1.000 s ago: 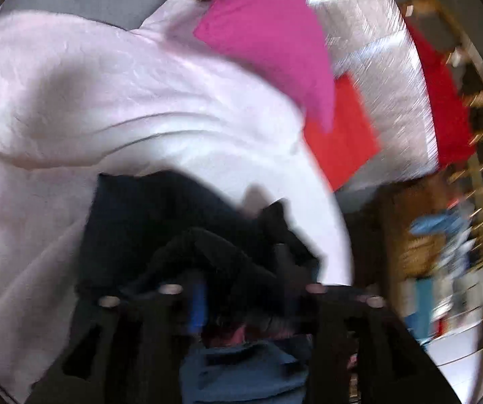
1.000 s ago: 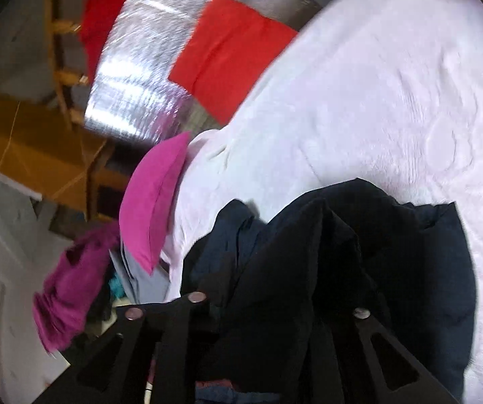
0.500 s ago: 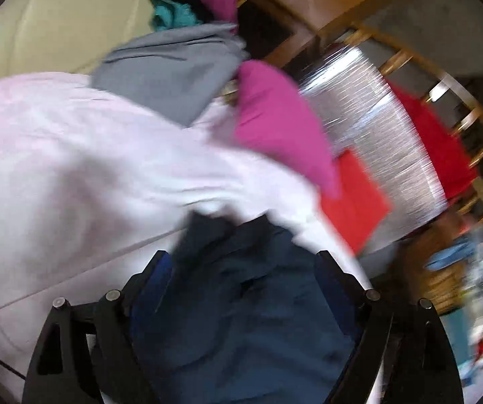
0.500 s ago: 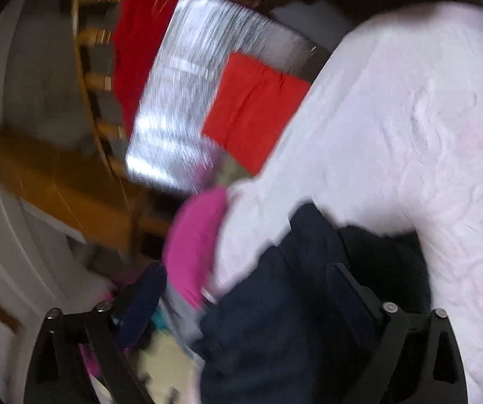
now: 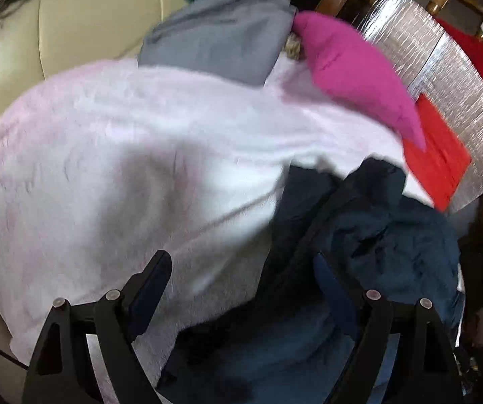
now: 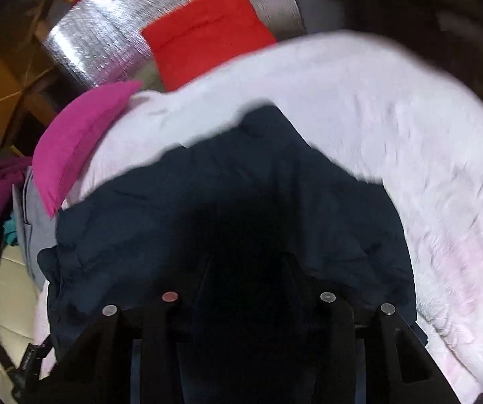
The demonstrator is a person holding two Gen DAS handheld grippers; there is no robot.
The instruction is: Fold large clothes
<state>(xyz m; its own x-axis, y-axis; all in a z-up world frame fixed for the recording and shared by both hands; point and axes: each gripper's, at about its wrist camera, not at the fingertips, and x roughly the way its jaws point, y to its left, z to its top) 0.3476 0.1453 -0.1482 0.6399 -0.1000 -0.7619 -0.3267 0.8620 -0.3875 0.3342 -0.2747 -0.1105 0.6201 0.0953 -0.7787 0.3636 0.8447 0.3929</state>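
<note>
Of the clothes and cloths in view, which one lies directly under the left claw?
The dark navy garment, crumpled on the pale pink blanket. The grey garment, magenta cushion and red cloth all lie farther off, beyond the blanket's far edge.

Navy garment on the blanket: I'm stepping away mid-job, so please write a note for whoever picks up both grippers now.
Left gripper: open, jaws just opened, nothing between the pads; one finger over the blanket, the other over the navy garment.
Right gripper: low over the garment, jaws just closing; too dark to tell whether fabric is caught.
Garment: lies crumpled on the blanket, near the edge by the magenta cushion.
Done: no neat fold shows yet.
Left: probably spread it flat, then fold it.
</note>
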